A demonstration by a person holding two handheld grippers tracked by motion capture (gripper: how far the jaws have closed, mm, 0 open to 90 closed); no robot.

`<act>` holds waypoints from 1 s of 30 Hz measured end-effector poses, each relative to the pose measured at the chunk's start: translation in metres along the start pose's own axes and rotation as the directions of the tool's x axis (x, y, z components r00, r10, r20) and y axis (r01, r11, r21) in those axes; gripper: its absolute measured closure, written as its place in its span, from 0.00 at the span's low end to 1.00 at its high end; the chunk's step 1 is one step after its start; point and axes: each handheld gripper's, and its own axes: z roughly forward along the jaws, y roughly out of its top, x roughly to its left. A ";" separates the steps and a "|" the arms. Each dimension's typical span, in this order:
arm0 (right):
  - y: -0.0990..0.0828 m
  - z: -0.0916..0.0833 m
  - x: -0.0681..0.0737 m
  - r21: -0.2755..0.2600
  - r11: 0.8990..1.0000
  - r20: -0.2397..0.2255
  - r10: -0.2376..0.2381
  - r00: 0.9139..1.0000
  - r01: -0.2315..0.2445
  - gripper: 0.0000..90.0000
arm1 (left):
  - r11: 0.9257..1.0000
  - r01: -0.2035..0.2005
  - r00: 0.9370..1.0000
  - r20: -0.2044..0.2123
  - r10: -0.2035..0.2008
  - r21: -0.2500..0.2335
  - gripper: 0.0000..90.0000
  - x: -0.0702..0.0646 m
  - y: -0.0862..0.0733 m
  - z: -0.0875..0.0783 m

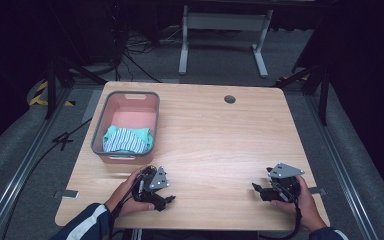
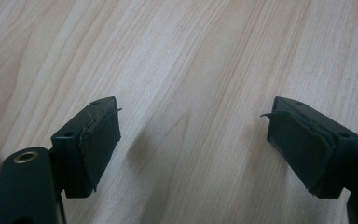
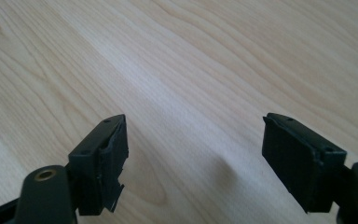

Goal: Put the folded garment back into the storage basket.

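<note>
Cloth [image 1: 127, 139] fills the bin [image 1: 100, 125] overhead; both claws gape over bare table [image 2: 191, 56].

Your surface [image 1: 215, 145] is pale wood grain with a soft sheen. The basin [image 1: 98, 134] looks like smooth plastic — pink inside, grey-rimmed — holding soft striped cloth [image 1: 125, 140]. Your jaws wear matt black pads [image 2: 100, 144], frayed at the edges — rubbery-looking.
</note>
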 end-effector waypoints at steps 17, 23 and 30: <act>-0.033 -0.004 -0.017 -0.037 0.987 -0.040 0.154 0.987 -0.155 0.18 | 0.991 0.108 0.993 0.062 -0.104 -0.074 0.16 0.008 -0.016 0.003; -0.033 -0.004 -0.017 -0.036 0.987 -0.040 0.154 0.987 -0.155 0.18 | 0.991 0.109 0.993 0.061 -0.105 -0.074 0.16 0.008 -0.016 0.003; -0.033 -0.004 -0.017 -0.036 0.987 -0.040 0.154 0.987 -0.156 0.18 | 0.991 0.109 0.993 0.057 -0.104 -0.078 0.16 0.008 -0.016 0.003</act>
